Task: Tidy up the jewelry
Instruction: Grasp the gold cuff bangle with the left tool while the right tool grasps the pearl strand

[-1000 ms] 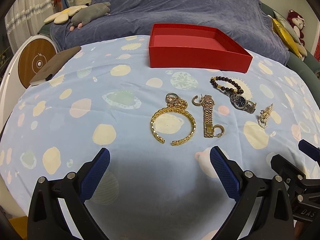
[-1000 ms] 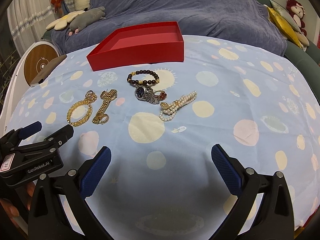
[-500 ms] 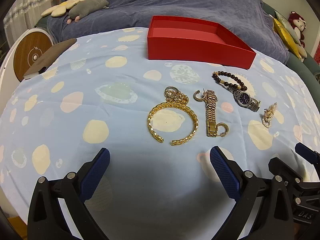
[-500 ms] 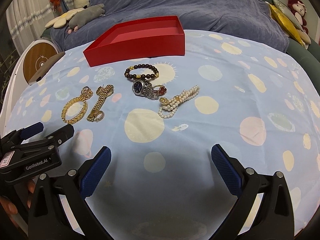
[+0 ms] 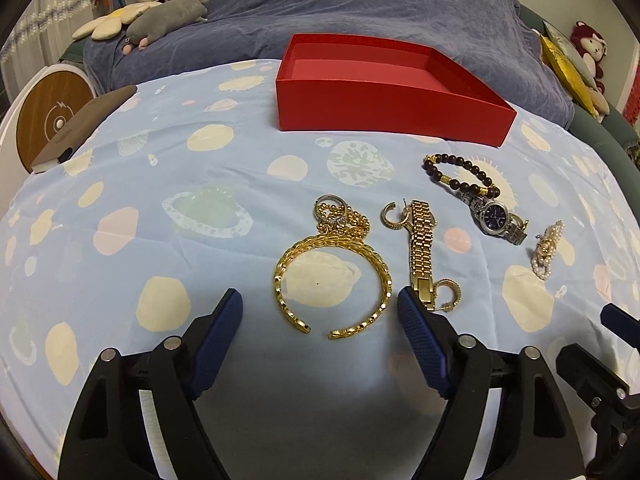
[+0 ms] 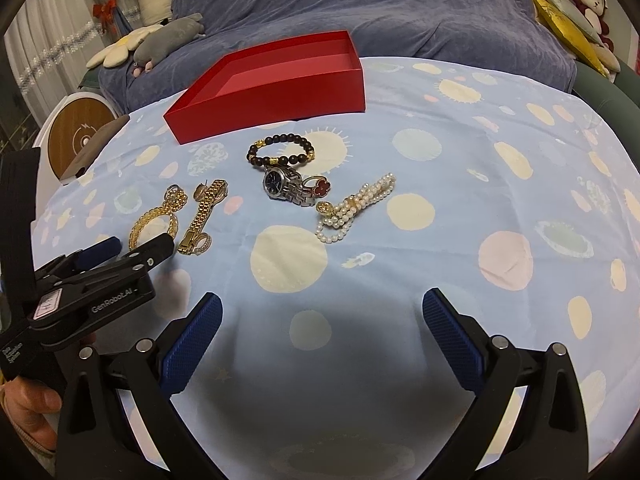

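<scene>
The gold bangle (image 5: 332, 280) lies flat on the spotted cloth (image 5: 160, 208), its open ends toward the left gripper (image 5: 320, 312), whose tongs stand wide apart on both sides of it, not touching; the step in hand seems to be the reach for this first piece; next the tongs must lower and close on its thin rim, then carry it to the red box (image 5: 384, 92), which appears empty and sits farther back; the gold strap (image 5: 422, 248) lies just beside; the right gripper (image 6: 320, 316) hovers with tongs apart, holding nothing, near the pearl bracelet (image 6: 354, 208).
</scene>
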`<state>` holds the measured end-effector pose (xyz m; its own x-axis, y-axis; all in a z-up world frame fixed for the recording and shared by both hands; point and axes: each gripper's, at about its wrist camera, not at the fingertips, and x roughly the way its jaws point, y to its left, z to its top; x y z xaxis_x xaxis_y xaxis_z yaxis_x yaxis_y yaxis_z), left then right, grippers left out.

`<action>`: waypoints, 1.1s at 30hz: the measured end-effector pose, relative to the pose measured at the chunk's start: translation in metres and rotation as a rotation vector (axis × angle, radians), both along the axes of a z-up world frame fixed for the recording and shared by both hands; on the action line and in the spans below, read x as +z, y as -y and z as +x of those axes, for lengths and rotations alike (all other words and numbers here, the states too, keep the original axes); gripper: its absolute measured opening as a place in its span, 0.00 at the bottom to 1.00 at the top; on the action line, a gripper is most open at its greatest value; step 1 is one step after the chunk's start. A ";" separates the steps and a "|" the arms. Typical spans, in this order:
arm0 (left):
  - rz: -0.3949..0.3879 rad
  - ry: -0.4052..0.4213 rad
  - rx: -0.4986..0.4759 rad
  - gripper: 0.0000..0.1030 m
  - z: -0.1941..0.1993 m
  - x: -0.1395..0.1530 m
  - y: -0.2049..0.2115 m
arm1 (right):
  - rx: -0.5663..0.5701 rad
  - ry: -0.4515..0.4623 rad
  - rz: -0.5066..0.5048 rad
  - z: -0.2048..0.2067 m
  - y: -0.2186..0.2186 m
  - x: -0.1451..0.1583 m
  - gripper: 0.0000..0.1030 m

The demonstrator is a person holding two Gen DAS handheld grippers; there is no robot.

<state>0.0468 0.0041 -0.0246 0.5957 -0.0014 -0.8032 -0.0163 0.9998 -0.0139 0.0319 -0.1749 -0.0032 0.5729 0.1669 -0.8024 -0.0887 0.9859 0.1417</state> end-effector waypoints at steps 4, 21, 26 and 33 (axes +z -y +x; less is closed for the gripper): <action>0.015 0.021 -0.020 0.57 0.001 0.000 0.004 | 0.002 0.003 0.001 0.000 -0.001 0.001 0.95; -0.070 0.044 -0.026 0.55 -0.006 0.029 -0.010 | -0.044 -0.025 0.020 0.035 0.018 0.010 0.87; -0.089 0.030 -0.021 0.55 -0.005 0.029 -0.014 | -0.024 -0.066 0.000 0.056 0.014 0.001 0.69; -0.102 0.013 -0.007 0.55 -0.004 0.023 -0.021 | -0.039 -0.059 0.007 0.067 0.010 -0.012 0.53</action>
